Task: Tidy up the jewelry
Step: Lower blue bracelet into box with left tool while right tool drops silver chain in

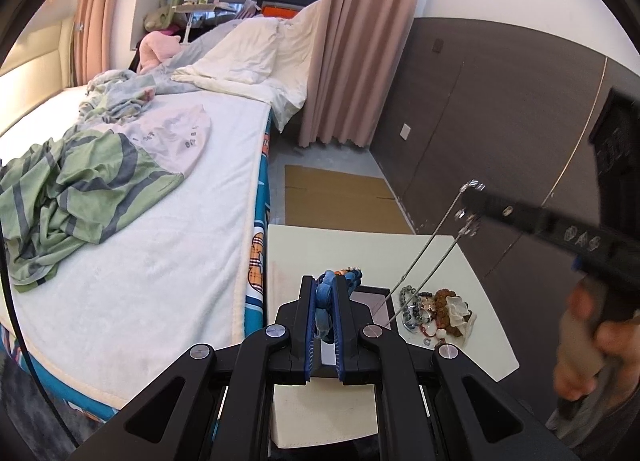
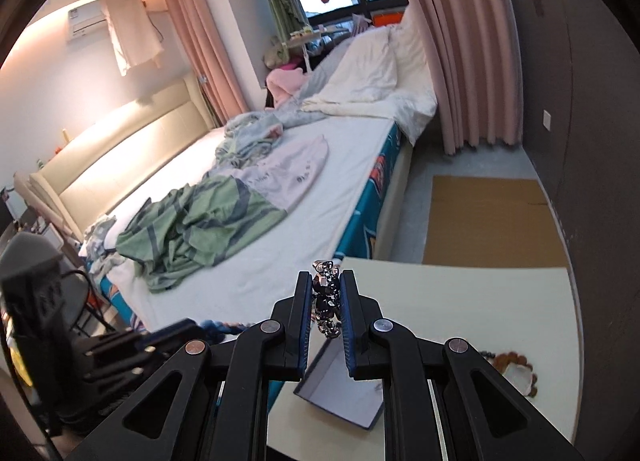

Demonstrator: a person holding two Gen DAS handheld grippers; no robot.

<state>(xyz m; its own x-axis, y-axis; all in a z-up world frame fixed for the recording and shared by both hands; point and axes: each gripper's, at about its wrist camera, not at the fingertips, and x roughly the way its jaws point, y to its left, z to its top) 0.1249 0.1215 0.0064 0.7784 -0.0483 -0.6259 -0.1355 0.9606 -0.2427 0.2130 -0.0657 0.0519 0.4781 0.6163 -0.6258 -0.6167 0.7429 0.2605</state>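
The left claw (image 1: 323,303) is pinching a blue bead bracelet (image 1: 325,293); the right claw (image 2: 326,307) is pinching a silver chain (image 2: 327,301), lifting it toward the tray (image 2: 340,397), probably.

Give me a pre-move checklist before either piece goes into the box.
1. Left gripper shut on the blue beaded bracelet: ok.
2. Right gripper shut on the dark faceted-bead necklace with silver chain: ok.
3. Necklace free of the pile: not ok; its two strands run down taut to the heap of mixed jewelry on the cream tabletop.
4. Grey open box reachable below the right fingers: ok.
5. Box interior free of other pieces: cannot tell; the fingers hide part of it.
6. Grippers apart from each other: ok.
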